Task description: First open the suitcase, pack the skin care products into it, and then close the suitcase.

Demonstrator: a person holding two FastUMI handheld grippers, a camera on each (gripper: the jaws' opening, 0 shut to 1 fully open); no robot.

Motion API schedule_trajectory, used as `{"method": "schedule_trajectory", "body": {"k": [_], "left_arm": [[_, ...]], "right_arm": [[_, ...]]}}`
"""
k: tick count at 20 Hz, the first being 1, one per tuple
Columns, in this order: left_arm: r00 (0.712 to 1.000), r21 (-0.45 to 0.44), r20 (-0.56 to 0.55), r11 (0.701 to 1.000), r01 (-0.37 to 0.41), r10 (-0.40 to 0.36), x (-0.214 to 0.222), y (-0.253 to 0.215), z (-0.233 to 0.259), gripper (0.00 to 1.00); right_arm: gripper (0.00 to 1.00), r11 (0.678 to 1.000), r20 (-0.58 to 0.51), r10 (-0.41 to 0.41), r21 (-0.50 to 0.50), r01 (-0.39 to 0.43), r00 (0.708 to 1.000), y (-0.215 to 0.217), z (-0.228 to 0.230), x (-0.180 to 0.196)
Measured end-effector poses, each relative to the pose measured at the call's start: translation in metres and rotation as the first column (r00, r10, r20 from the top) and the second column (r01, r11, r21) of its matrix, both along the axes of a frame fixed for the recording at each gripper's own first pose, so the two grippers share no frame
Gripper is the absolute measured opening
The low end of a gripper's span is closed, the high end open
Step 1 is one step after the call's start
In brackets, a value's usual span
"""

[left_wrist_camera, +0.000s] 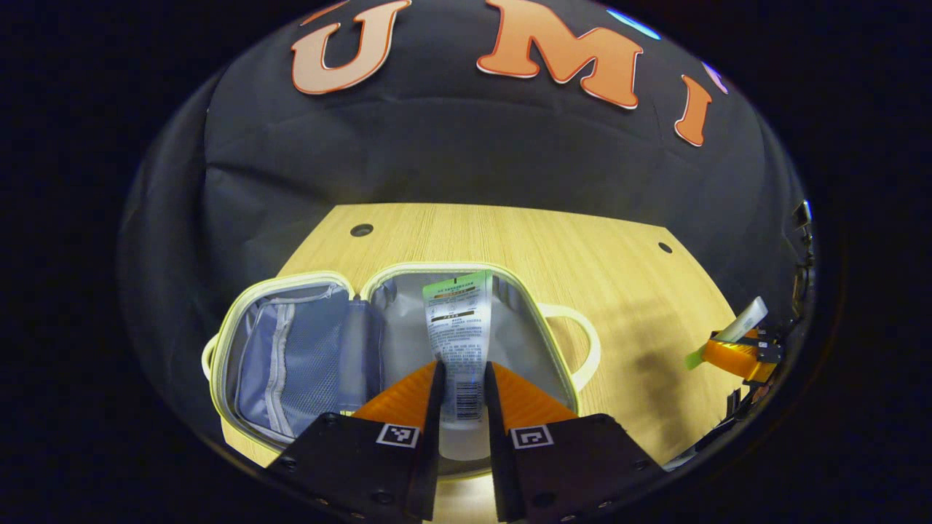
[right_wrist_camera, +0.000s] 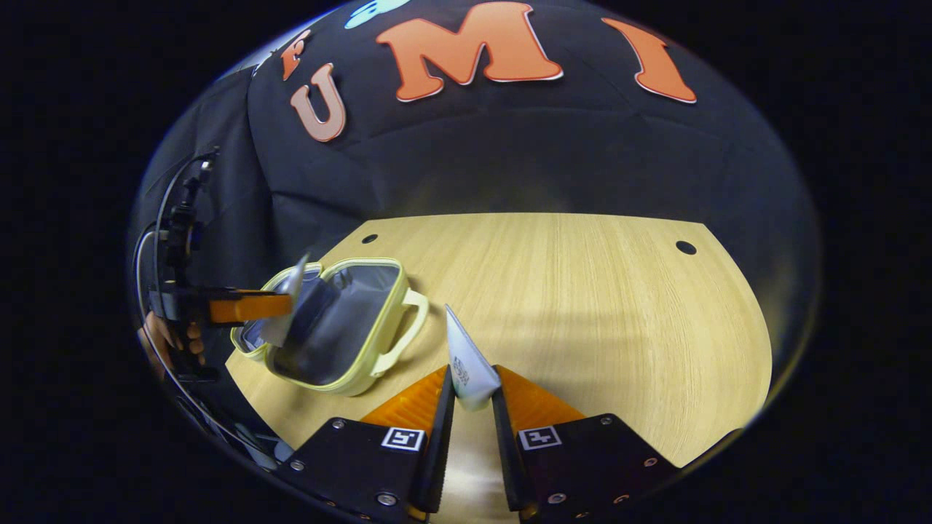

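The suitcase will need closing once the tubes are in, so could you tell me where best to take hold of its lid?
Grip the suitcase lid's far left rim, near the handle loop there. It lies flat open, mesh pocket up, so come from its left and swing it over the hinge.

A pale wood-grain table (right_wrist_camera: 582,306) with small dark holes (right_wrist_camera: 685,247) near its far corners sits against the creased black cloth wall (right_wrist_camera: 510,153), lit from above.
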State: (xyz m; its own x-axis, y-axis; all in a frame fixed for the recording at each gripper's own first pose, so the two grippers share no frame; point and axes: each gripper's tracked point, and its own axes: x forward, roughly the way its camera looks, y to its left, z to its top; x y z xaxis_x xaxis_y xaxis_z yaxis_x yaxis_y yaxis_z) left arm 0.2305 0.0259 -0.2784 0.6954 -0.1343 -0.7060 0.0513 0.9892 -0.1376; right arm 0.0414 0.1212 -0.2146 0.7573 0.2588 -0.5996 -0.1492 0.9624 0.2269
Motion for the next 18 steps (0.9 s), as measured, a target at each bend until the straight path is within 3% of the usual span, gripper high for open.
{"method": "schedule_trajectory", "body": {"k": [11,16,17,18], "left_arm": [[0.985,-0.021,-0.167,0.999,0.025,-0.028,0.009,0.021,-0.083,0.31],[0.988,-0.027,-0.155,1.000,0.013,-0.017,0.002,0.029,-0.096,0.34],[0.991,-0.045,-0.131,0.999,0.007,-0.013,0.006,0.030,-0.093,0.38],[0.994,-0.070,-0.108,0.998,0.005,-0.012,0.008,0.030,-0.086,0.35]], "right_arm": [[0.33,0.998,-0.051,0.062,0.001,-0.062,0.997,0.108,0.017,0.013],[0.33,0.996,-0.082,0.084,0.011,-0.084,0.993,0.136,0.014,0.033],[0.33,0.995,-0.090,0.095,0.012,-0.094,0.991,0.141,0.011,0.039],[0.33,0.995,-0.097,0.101,0.014,-0.100,0.990,0.149,0.010,0.041]]}}
